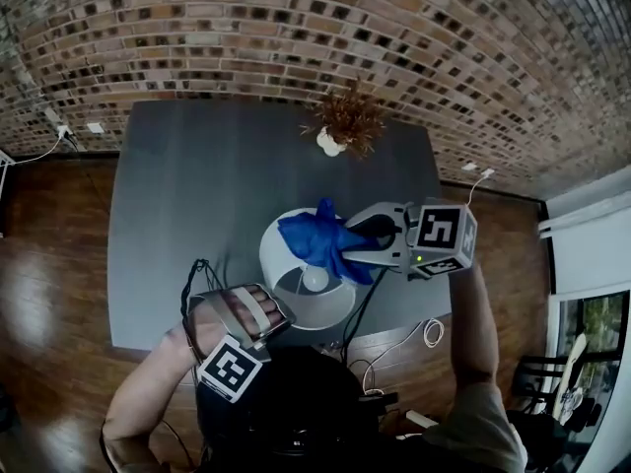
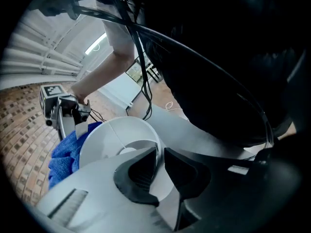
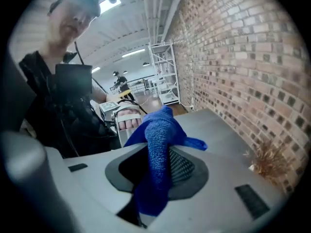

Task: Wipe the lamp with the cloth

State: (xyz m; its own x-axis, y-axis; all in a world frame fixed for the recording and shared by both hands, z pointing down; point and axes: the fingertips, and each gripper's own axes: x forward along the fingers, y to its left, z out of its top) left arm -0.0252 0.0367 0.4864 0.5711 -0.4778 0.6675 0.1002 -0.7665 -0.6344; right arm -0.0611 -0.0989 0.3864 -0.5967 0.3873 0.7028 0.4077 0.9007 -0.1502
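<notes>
Brick wall [image 1: 394,37] at 12 o'clock, wooden floor [image 1: 49,264] around a grey worktop [image 1: 197,185]. Dried plant [image 1: 347,121] near the worktop's 12 o'clock edge. White lamp [image 1: 279,259] close to the 6 o'clock edge, viewed down into the shade, bulb visible inside. Left tool [image 2: 160,154] almost pressed together, pinching the shade's thin rim at about 7 o'clock. Right tool [image 1: 357,240] clamped on a blue cloth [image 1: 317,236], bunched against the shade's rim at about 1 o'clock
</notes>
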